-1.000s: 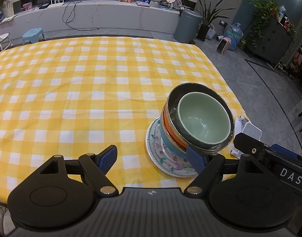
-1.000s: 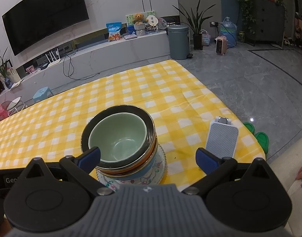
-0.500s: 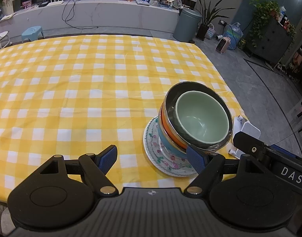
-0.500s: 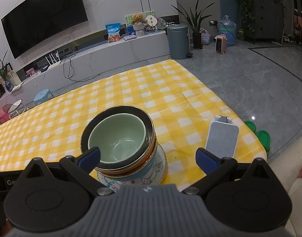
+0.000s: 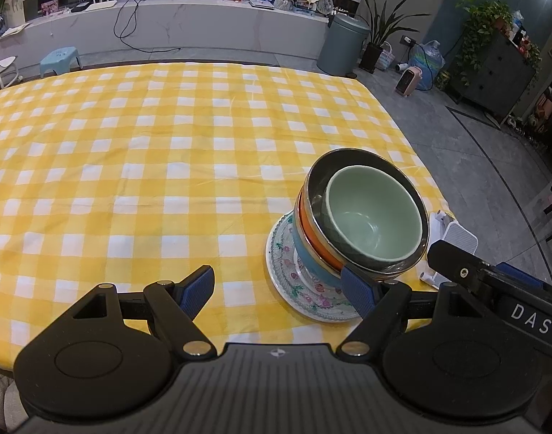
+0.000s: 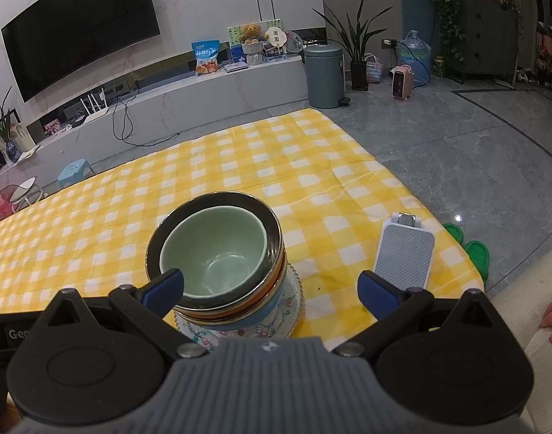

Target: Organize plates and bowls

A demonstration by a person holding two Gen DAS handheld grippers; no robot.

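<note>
We count one green bowl [image 6: 212,249] nested in a steel bowl [image 6: 272,229], on orange and blue bowls and one floral plate [image 5: 294,289]. Both our tongs, left [image 5: 279,289] and right [image 6: 270,289], gape wide, empty. A white device [image 6: 404,255] lies beyond our right tongs.

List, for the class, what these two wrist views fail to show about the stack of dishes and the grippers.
- Plate: its near edge is hidden by the gripper body in both wrist views.
- Blue bowl and orange bowl: interiors covered by the steel bowl and green bowl nested above.
- Left gripper and right gripper: both open; whether either inner pad touches the stack is unclear.
</note>
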